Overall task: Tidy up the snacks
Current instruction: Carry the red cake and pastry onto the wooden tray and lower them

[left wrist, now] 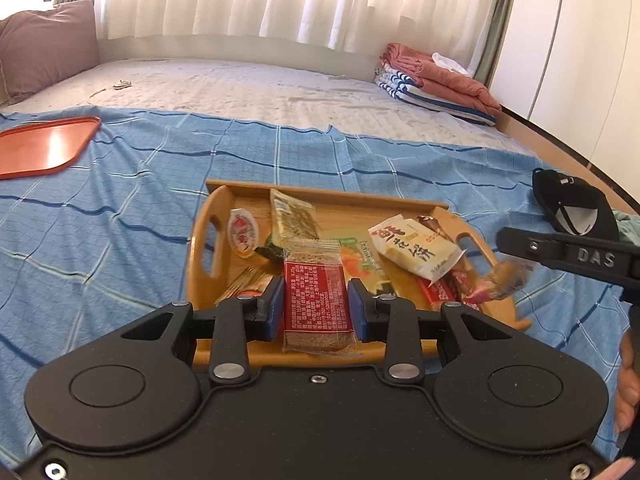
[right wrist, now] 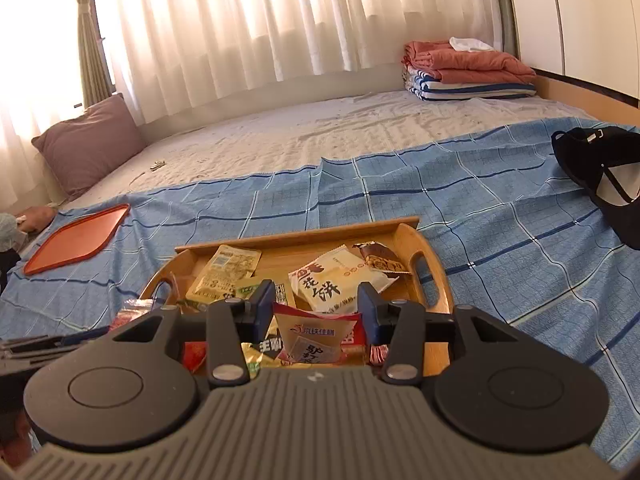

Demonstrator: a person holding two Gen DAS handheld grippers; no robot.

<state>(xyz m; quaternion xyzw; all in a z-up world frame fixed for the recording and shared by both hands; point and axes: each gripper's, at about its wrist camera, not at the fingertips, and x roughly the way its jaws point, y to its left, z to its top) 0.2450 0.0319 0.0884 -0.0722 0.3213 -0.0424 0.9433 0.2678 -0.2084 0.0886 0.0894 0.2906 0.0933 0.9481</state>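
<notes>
Lifting snacks from wooden tray [left wrist: 208,240]: left gripper [left wrist: 316,304] clamping red biscuit pack [left wrist: 316,300], right gripper [right wrist: 316,308] seemingly pinching white sachet [right wrist: 316,336]; next, carrying both toward orange tray [left wrist: 44,148].

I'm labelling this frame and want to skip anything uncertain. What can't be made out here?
- Left wrist view: the right gripper's snack is motion-blurred, its print unreadable.
- Right wrist view: the right gripper hides the lower part of the white-and-red packet between its fingers.
- Both views: the gripper bodies cover the wooden tray's near edge.
- Left wrist view: the orange tray is cut by the left edge.
</notes>
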